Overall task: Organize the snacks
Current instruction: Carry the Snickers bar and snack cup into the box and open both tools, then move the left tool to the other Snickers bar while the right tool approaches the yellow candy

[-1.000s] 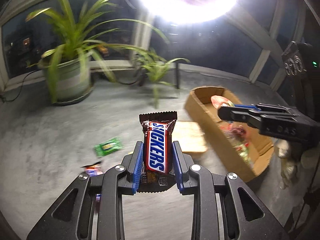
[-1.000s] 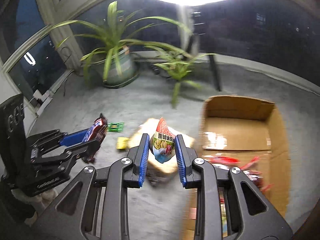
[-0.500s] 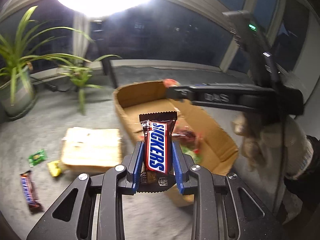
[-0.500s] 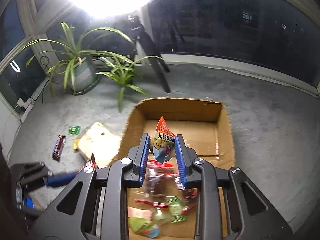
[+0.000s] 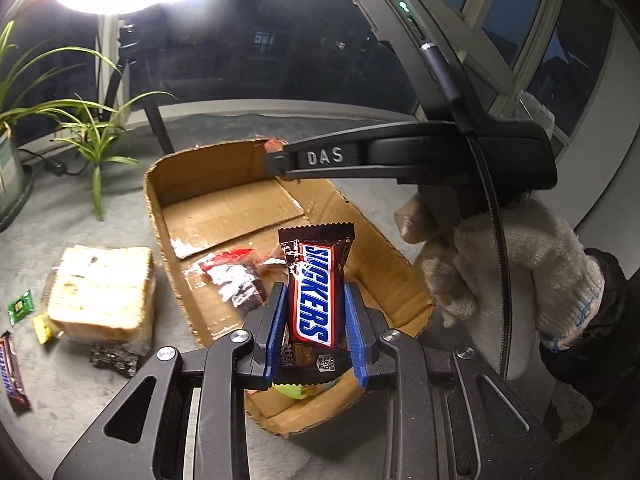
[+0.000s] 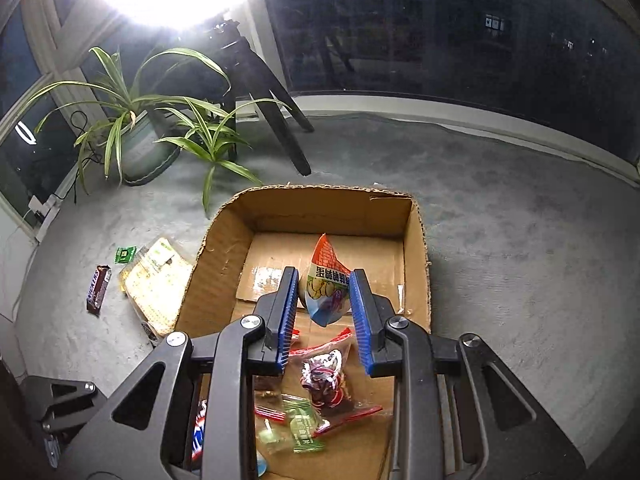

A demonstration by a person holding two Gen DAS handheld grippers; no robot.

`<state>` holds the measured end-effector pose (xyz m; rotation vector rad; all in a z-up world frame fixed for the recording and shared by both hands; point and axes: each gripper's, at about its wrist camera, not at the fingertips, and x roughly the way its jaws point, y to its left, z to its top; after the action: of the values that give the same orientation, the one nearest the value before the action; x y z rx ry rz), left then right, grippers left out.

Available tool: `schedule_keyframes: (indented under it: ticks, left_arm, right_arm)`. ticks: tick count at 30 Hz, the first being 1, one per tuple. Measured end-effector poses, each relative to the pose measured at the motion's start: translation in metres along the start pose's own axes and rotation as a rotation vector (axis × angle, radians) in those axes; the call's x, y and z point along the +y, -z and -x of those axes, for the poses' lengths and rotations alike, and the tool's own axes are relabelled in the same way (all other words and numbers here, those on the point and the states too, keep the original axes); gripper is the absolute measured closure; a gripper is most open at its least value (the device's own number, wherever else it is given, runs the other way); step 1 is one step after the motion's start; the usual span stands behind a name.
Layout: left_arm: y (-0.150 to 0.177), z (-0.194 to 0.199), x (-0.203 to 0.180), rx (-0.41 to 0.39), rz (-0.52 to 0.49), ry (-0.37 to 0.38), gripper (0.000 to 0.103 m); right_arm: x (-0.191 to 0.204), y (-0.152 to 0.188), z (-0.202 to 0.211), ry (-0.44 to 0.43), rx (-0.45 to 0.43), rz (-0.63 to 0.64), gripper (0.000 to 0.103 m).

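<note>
Blue-padded left tongs (image 5: 315,330) are clamped on an upright Snickers bar (image 5: 316,292), held at frame centre over the near end of the cardboard box (image 5: 256,160). Right tongs (image 6: 325,312) are closed on a small snack packet (image 6: 326,288), seen mid-frame above the box interior; wrapped snacks (image 6: 320,384) are seen below on the box bottom. A bagged bread loaf (image 5: 102,292) and another Snickers (image 5: 12,376) are seen lower left on the grey floor (image 6: 520,248). A potted plant (image 6: 136,120) is seen upper left.
</note>
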<state>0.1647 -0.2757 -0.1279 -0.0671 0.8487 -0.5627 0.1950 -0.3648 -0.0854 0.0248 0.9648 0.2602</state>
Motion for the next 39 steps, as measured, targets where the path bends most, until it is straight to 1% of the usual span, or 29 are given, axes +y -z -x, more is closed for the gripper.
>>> schedule_keyframes:
  ticks: [3, 4, 5, 6, 7, 8, 16, 20, 23, 25, 28, 31, 36, 39]
  left_arm:
    - [0.003, -0.001, -0.004, 0.019, -0.001, -0.010, 0.076]
    - [0.003, -0.003, -0.004, 0.027, 0.001, -0.014, 0.075]
    - [0.004, -0.003, -0.004, 0.028, 0.001, -0.015, 0.073]
    - [0.004, -0.004, -0.004, 0.028, 0.001, -0.018, 0.069]
    - [0.003, -0.004, -0.005, 0.026, 0.002, -0.022, 0.061]
    - [0.004, -0.001, -0.005, 0.019, 0.003, -0.026, 0.059]
    - [0.007, 0.019, -0.001, -0.021, 0.009, -0.042, 0.059]
    - [0.013, 0.035, 0.010, -0.028, 0.002, -0.044, 0.059]
    - [0.018, 0.053, 0.025, -0.041, 0.006, -0.058, 0.059]
    - [0.024, 0.067, 0.040, -0.050, 0.025, -0.066, 0.059]
    - [0.035, 0.087, 0.062, -0.056, 0.034, -0.099, 0.059]
    - [0.047, 0.109, 0.092, -0.060, 0.062, -0.131, 0.059]
    - [0.065, 0.144, 0.140, -0.064, 0.126, -0.193, 0.059]
    - [0.073, 0.154, 0.165, -0.060, 0.163, -0.219, 0.059]
  right_arm:
    - [0.000, 0.000, 0.000, -0.002, 0.000, -0.007, 0.075]
    - [0.000, 0.001, 0.001, 0.000, -0.001, -0.011, 0.064]
    - [0.000, 0.002, 0.002, 0.001, -0.007, -0.013, 0.051]
    - [-0.001, 0.003, 0.005, 0.005, -0.018, -0.015, 0.047]
    - [-0.001, 0.003, 0.007, 0.007, -0.024, -0.016, 0.045]
    - [-0.001, 0.003, 0.009, 0.008, -0.026, -0.020, 0.045]
    - [0.003, 0.004, 0.025, 0.020, -0.049, -0.049, 0.045]
    - [0.013, 0.007, 0.040, 0.012, -0.078, -0.078, 0.045]
    - [0.028, 0.011, 0.052, 0.000, -0.094, -0.091, 0.045]
    - [0.044, 0.015, 0.061, -0.023, -0.108, -0.087, 0.045]
    - [0.074, 0.023, 0.071, -0.065, -0.123, -0.067, 0.045]
    - [0.107, 0.034, 0.076, -0.117, -0.120, -0.038, 0.045]
    - [0.154, 0.058, 0.063, -0.209, -0.073, -0.043, 0.045]
    - [0.176, 0.071, 0.045, -0.225, -0.031, -0.033, 0.045]
